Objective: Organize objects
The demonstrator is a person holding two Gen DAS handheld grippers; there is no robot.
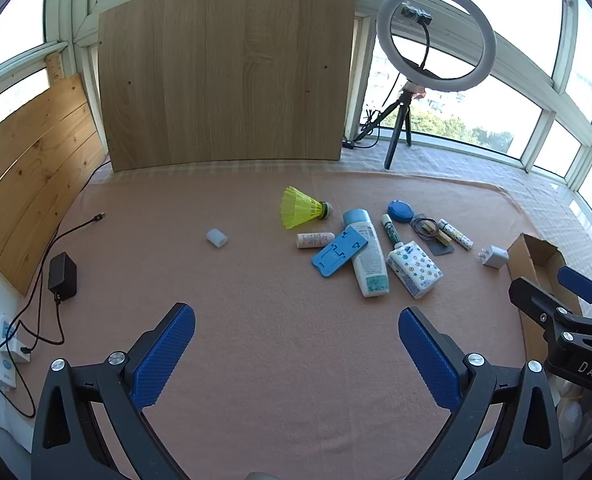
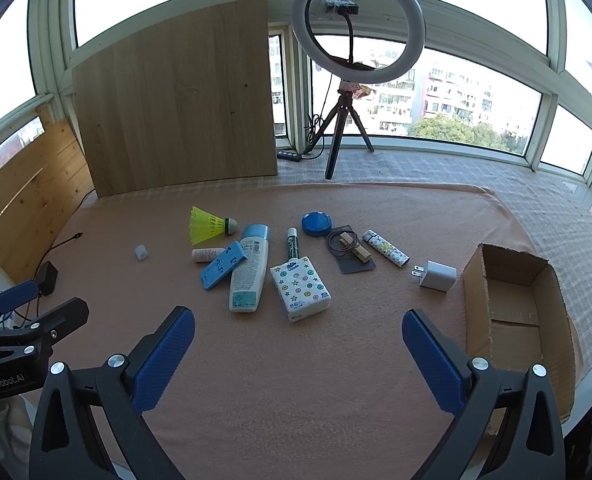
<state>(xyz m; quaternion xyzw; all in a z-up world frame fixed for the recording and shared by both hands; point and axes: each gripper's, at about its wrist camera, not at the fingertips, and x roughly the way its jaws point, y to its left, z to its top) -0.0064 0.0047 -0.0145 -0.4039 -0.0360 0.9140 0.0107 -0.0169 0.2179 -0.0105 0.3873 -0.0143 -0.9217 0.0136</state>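
Small objects lie scattered on the pink cloth: a yellow shuttlecock [image 2: 210, 225], a white lotion bottle [image 2: 249, 268], a blue phone stand [image 2: 223, 265], a tissue pack [image 2: 301, 287], a green tube [image 2: 293, 243], a blue round lid [image 2: 316, 224], a clothespin [image 2: 354, 247], a patterned stick [image 2: 385, 253], a white charger plug [image 2: 437, 275] and a small grey cap [image 2: 141, 251]. An open cardboard box [image 2: 516, 312] sits at the right. My left gripper [image 1: 296, 356] and right gripper [image 2: 298, 356] both hover open and hold nothing, well short of the objects.
A ring light on a tripod [image 2: 356, 24] stands at the back by the windows, beside a wooden board [image 2: 176, 100]. A black adapter [image 1: 62, 276] with cables lies at the left edge, near wooden planks [image 1: 28, 176].
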